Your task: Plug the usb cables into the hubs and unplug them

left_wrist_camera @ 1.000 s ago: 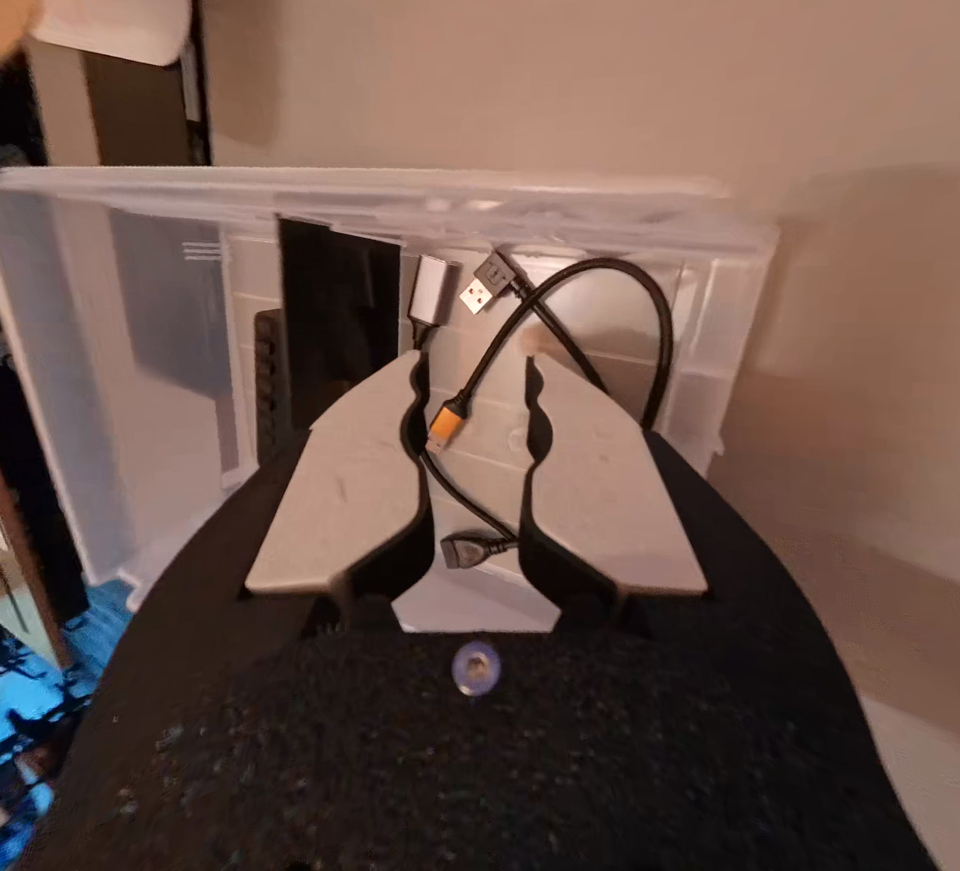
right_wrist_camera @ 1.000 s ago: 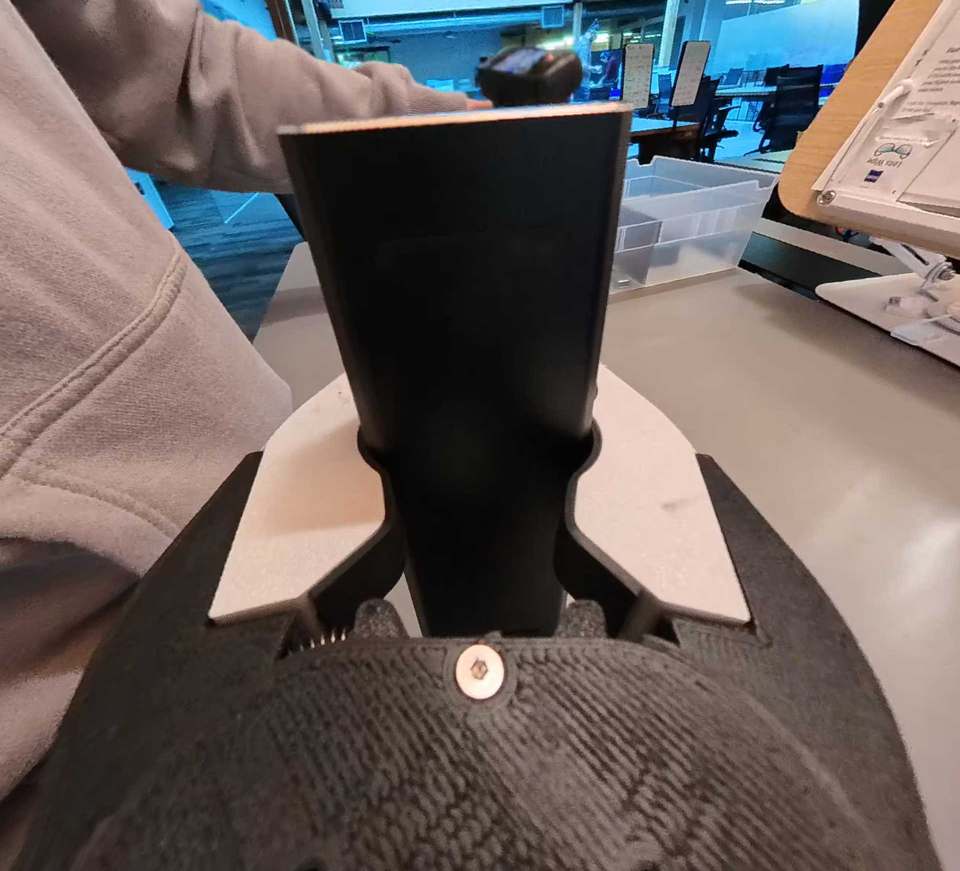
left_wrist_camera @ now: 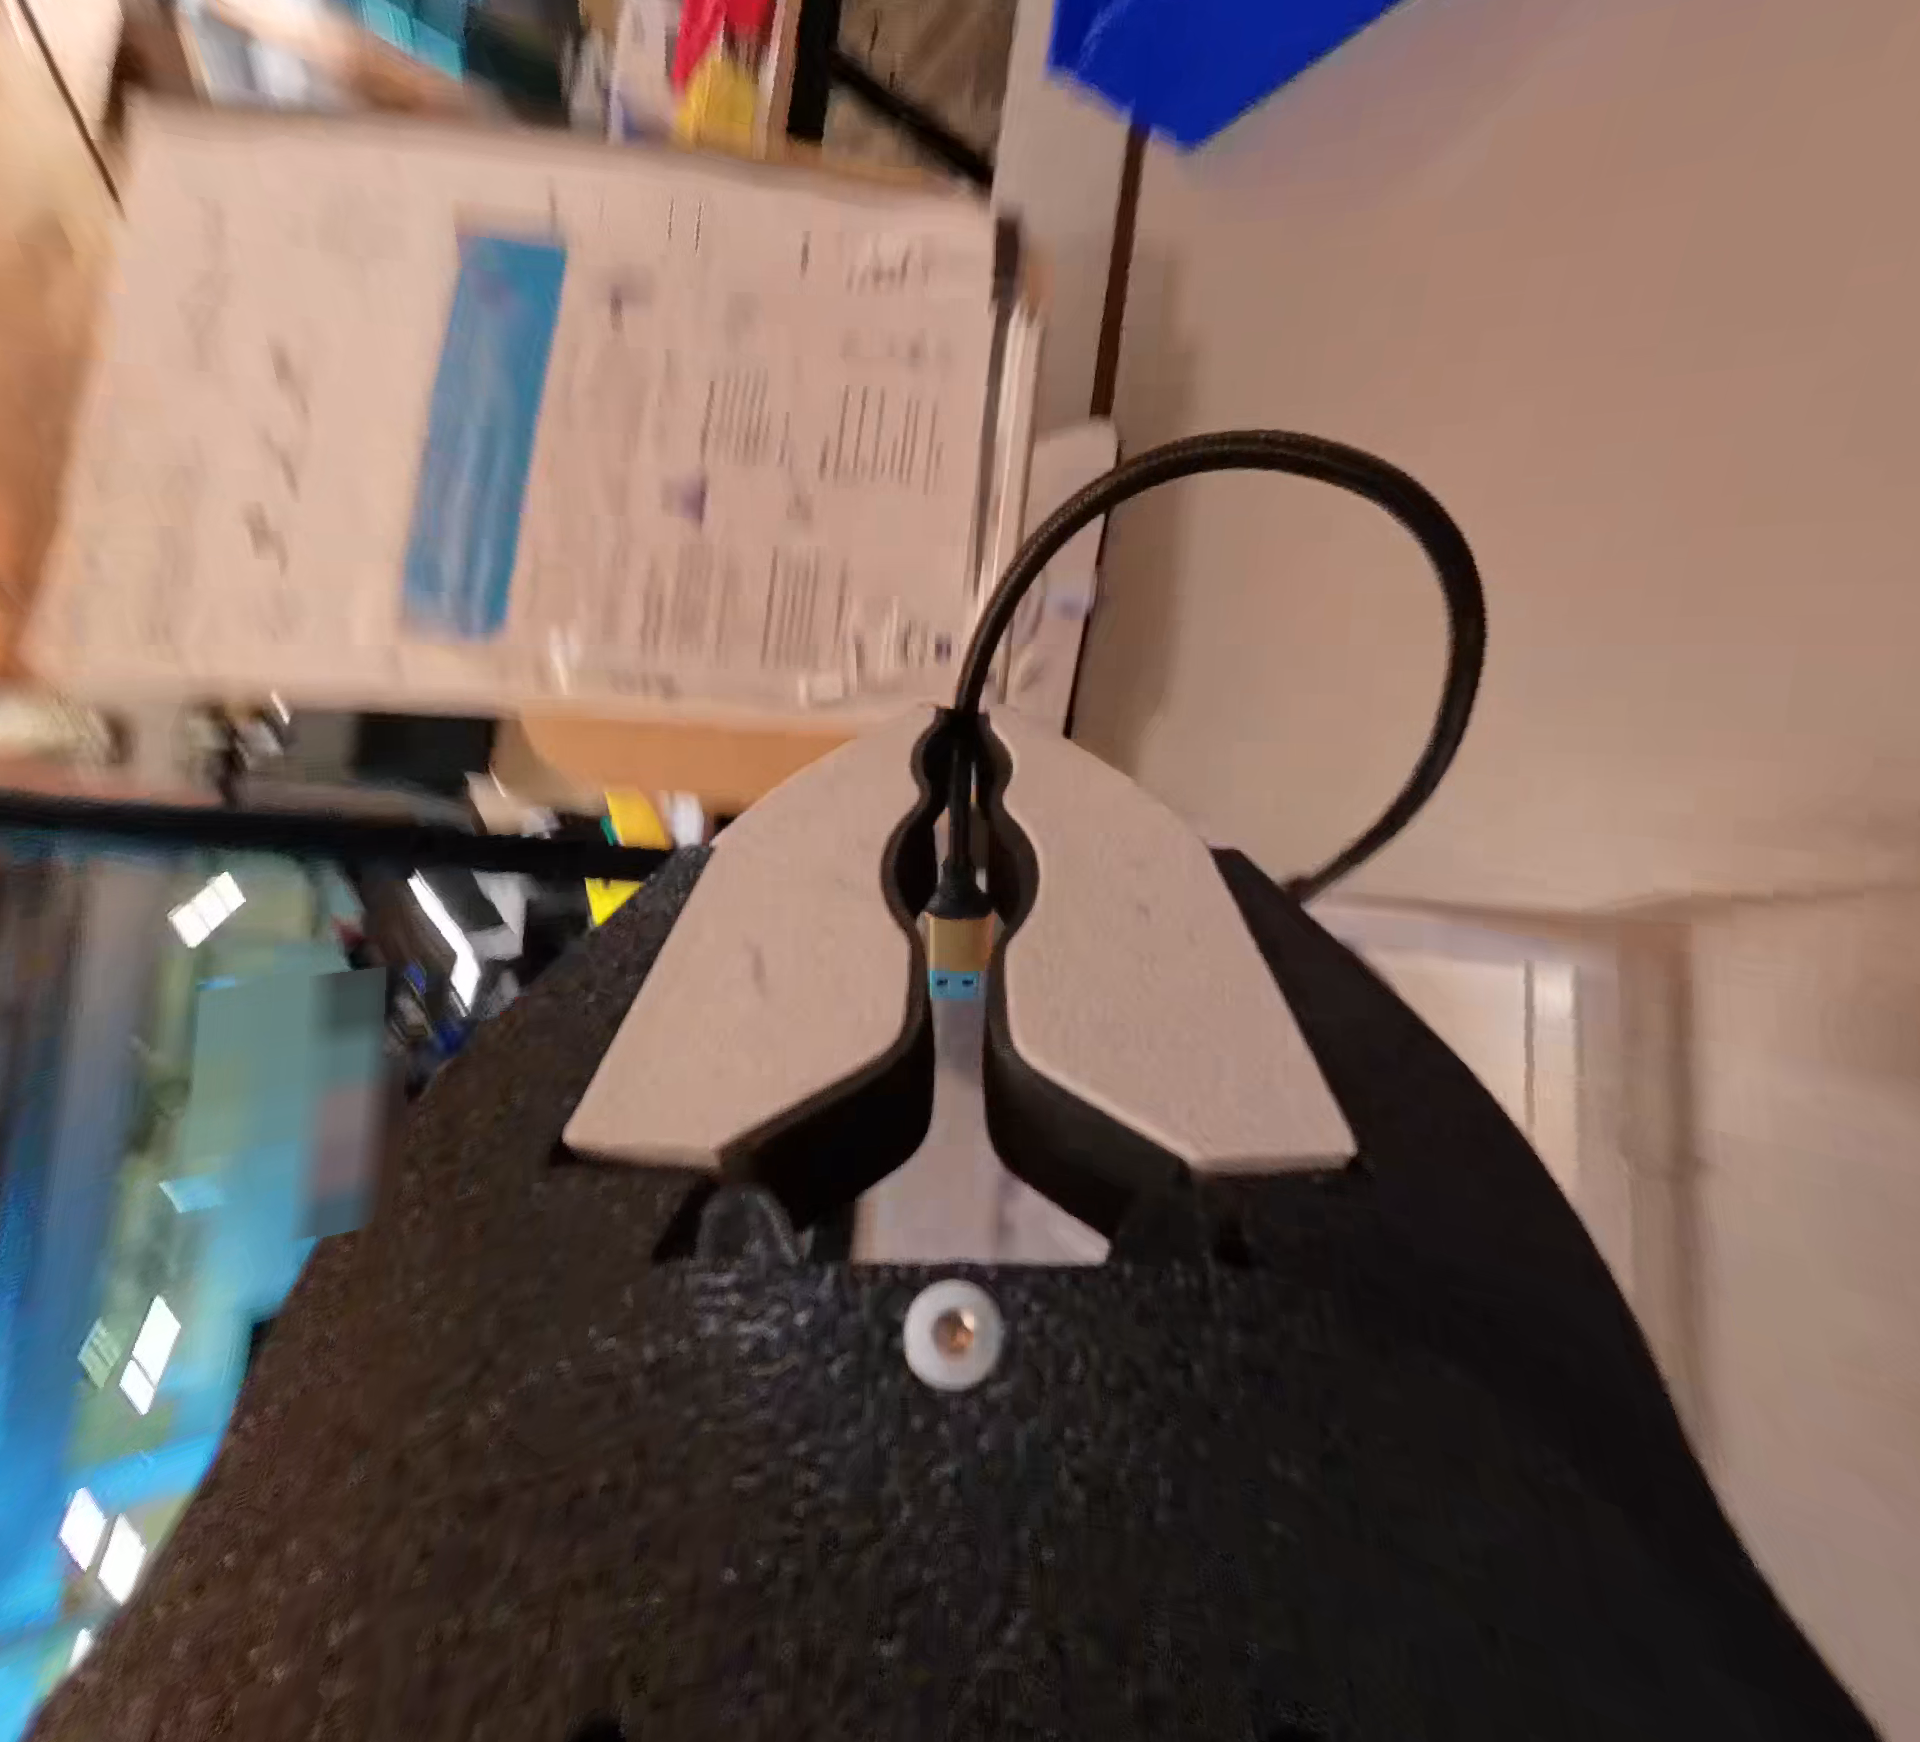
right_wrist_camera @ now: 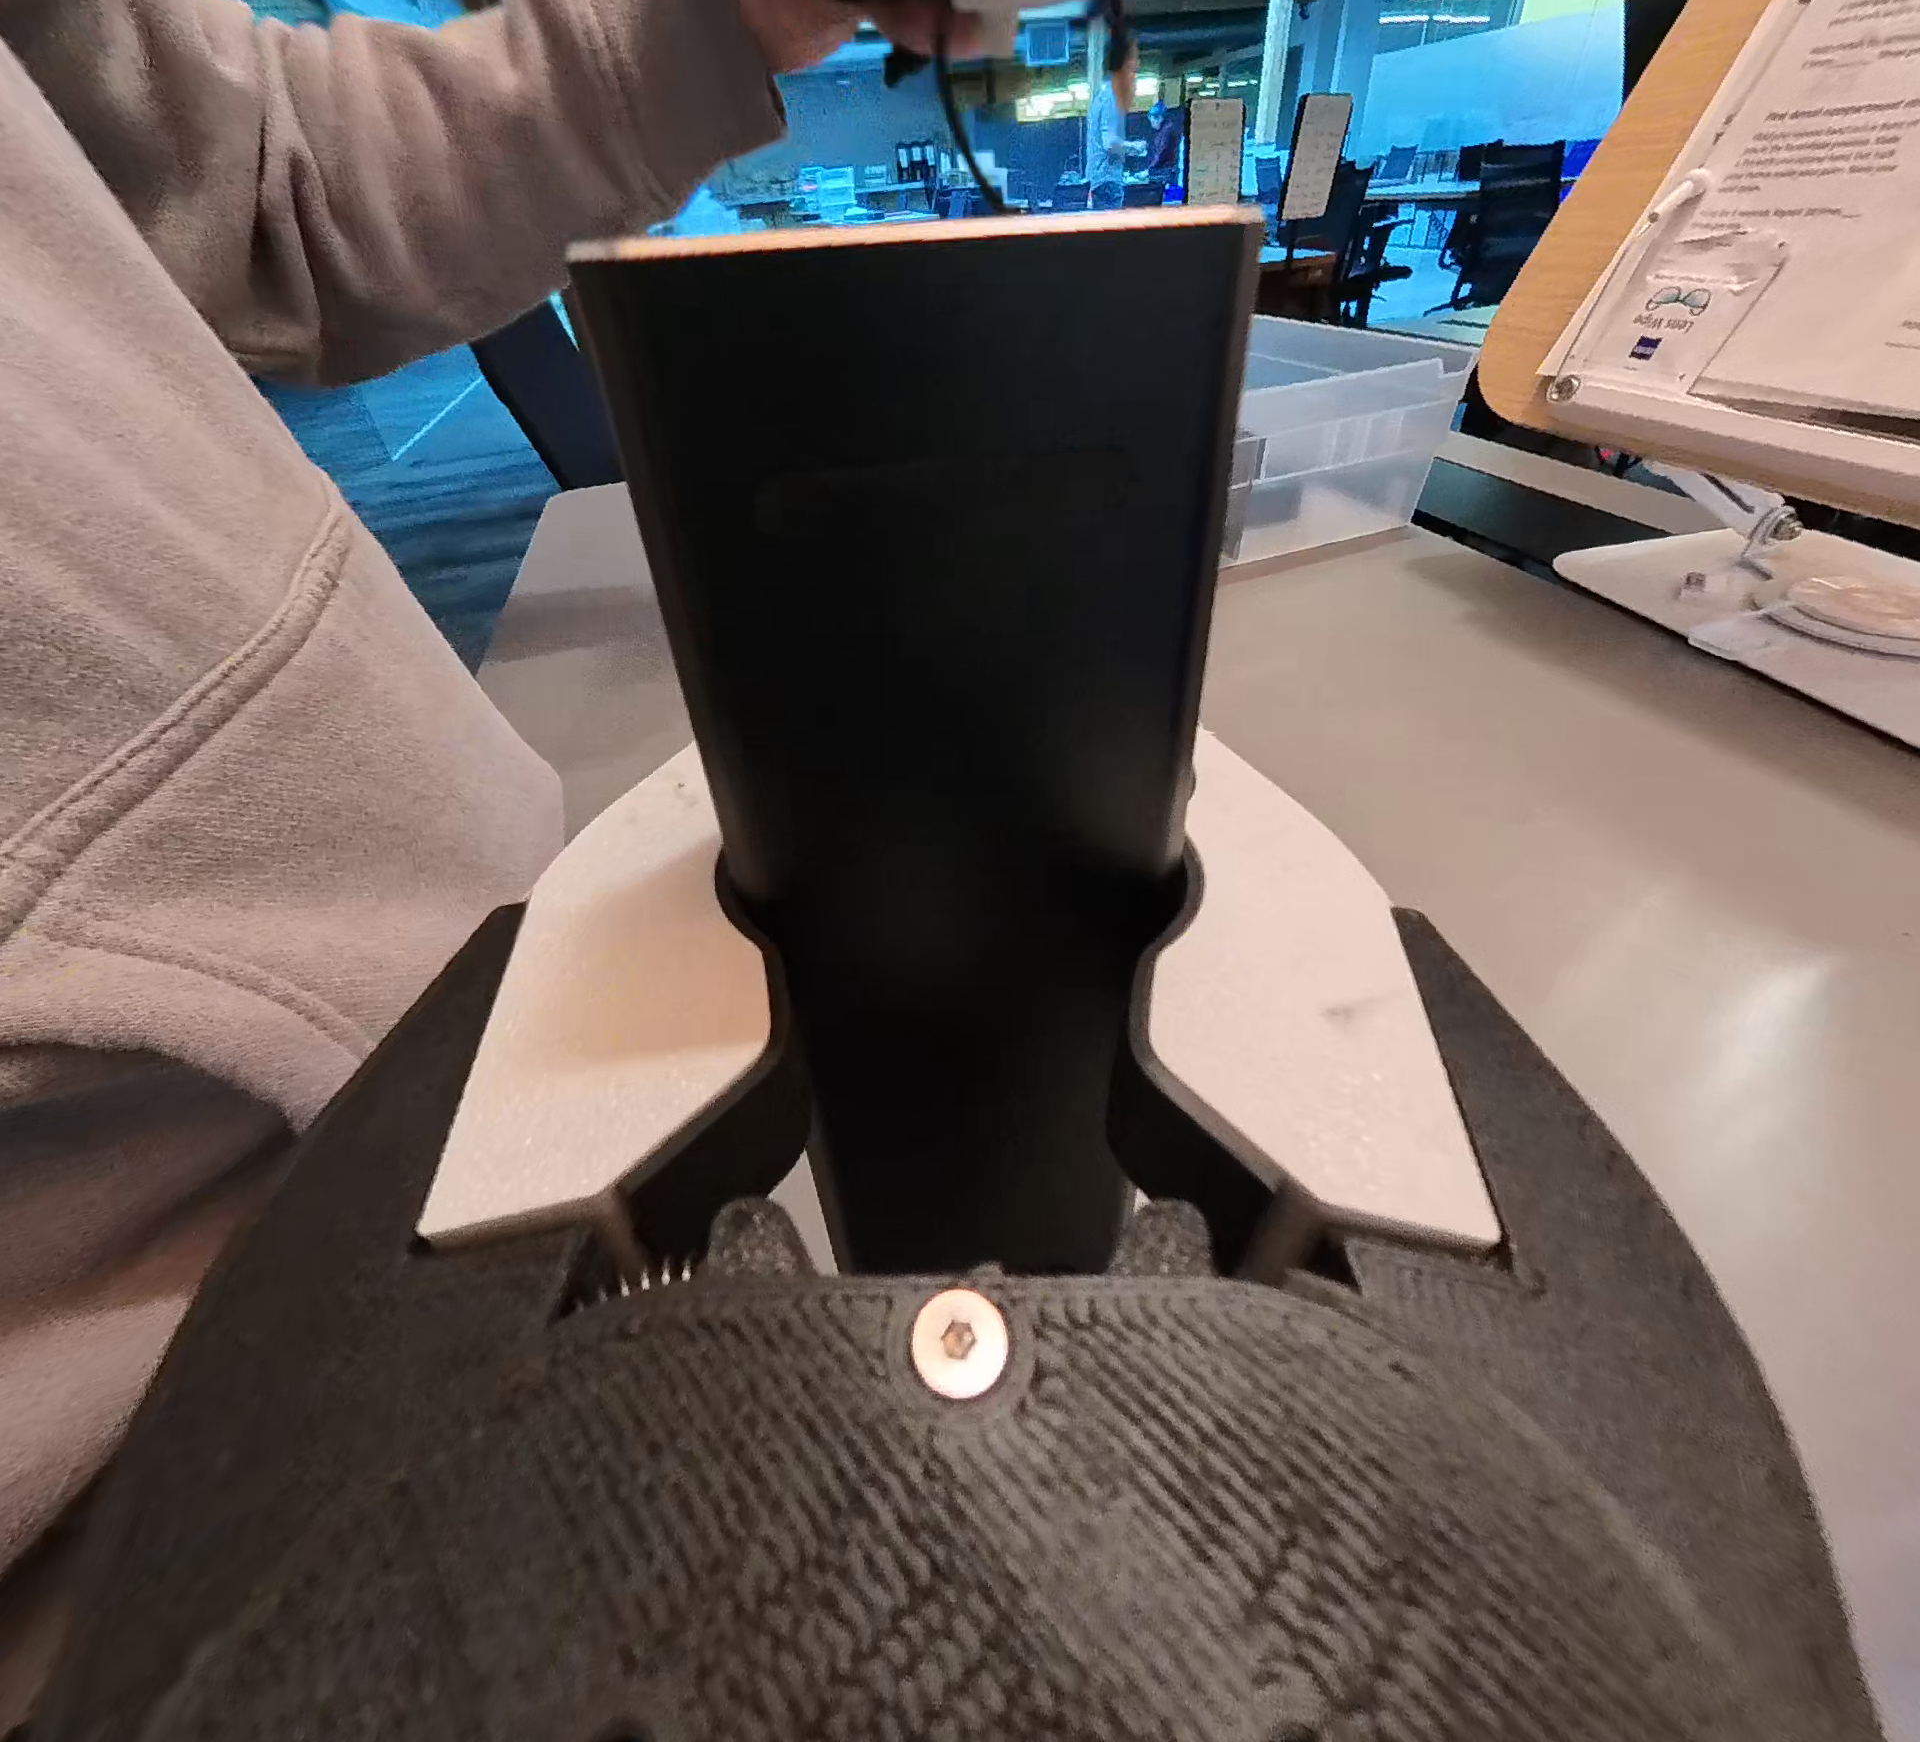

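Black braided cable (left_wrist_camera: 1449,612) with gold plug (left_wrist_camera: 956,939) pinched inside left gripper (left_wrist_camera: 961,747); tall black hub (right_wrist_camera: 914,653) clamped upright between right gripper (right_wrist_camera: 961,861) fingers, above grey desk (right_wrist_camera: 1558,809).

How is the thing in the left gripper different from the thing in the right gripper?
The left gripper holds a thin, bendy black cable that curls in a loop; the right gripper holds a wide, stiff, flat black hub that stands straight up. The cable has a gold plug between nearly closed jaws; the hub keeps its jaws wide apart. Both are black and firmly gripped.
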`<state>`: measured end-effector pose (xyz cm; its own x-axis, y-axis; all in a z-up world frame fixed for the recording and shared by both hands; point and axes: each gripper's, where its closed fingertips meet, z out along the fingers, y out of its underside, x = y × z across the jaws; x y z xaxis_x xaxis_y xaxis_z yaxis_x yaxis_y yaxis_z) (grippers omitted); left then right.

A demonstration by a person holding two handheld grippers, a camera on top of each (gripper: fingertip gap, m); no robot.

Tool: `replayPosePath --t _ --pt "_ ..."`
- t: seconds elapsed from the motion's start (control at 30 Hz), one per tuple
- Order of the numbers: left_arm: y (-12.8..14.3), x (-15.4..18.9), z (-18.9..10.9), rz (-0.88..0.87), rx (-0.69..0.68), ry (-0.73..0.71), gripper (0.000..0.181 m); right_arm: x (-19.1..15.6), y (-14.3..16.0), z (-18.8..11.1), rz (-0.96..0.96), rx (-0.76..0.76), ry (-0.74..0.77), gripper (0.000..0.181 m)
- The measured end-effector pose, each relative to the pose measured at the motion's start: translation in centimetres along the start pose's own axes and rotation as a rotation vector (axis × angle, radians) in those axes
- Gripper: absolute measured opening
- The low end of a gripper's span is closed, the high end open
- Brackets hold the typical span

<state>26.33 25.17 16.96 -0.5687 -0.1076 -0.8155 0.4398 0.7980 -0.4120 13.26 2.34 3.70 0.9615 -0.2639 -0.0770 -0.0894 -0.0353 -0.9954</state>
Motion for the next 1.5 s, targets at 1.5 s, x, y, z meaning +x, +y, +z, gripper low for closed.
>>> replayPosePath --t 1.5 --pt "-6.1 30.8 6.7 -0.885 -0.378 0.604 0.002 0.3 0.1 -0.8 0.009 -0.006 0.045 0.074"
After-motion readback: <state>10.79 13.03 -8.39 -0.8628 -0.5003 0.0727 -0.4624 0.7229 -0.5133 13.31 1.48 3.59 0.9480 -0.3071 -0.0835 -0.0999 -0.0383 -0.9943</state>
